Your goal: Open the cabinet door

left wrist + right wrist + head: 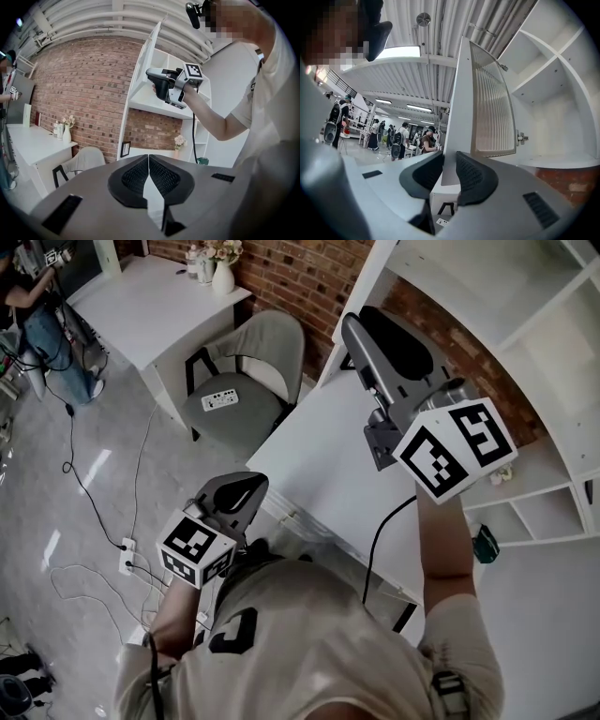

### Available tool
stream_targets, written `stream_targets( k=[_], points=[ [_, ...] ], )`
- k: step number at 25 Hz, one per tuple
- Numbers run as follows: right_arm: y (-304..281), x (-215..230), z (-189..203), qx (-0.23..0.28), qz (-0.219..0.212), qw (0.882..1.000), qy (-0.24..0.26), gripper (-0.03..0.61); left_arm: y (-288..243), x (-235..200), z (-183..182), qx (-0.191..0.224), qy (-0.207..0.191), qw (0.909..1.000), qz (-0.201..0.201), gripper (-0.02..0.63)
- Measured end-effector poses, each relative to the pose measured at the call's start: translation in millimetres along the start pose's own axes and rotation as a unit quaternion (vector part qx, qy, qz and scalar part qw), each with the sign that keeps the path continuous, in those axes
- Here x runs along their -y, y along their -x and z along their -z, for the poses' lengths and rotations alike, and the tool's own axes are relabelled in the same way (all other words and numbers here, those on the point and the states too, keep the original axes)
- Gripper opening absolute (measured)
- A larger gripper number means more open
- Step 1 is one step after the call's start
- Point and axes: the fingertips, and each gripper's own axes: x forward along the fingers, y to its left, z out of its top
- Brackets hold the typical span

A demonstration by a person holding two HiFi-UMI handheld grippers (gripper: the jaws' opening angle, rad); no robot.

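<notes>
In a brick-walled workroom, a pale grey floor [94,493] spreads out to the left of a tall white shelving unit [562,352], which stands against a red brick wall [300,277] and over a long white counter [319,465]. A second white counter [159,306] sits along the same wall farther off.

High on the shelving unit, the white-framed cabinet door with a ribbed glass panel [490,108] stands swung out from its compartment, and the bare white interior shows beside it. A person in a light T-shirt [309,643] reaches up to it with one arm.

A grey upholstered chair with black legs [248,371] is drawn up between the two counters, with a small white device [219,399] lying on its seat.

The grey right gripper [449,161] is raised to the door. Its jaws are closed on the door's free edge, the white frame clamped between the black ribbed pads. The grey left gripper [148,157] hangs low at the person's side over the floor, just off the long counter's corner. Its jaws are together at the tips with nothing between them.

A white vase of pale flowers [223,273] stands on the second counter near the wall. A small metal hinge [520,137] shows where the door meets the cabinet.
</notes>
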Motion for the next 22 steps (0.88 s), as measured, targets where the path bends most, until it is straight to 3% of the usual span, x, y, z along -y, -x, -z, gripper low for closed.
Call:
stream_targets(
  k=[22],
  points=[
    [-75.7,-20.7,5.5,0.009,0.01,1.0,0.011,0.089,42.7,-63.8,10.6,0.011,0.026,0.998,-0.056,0.018]
  ],
)
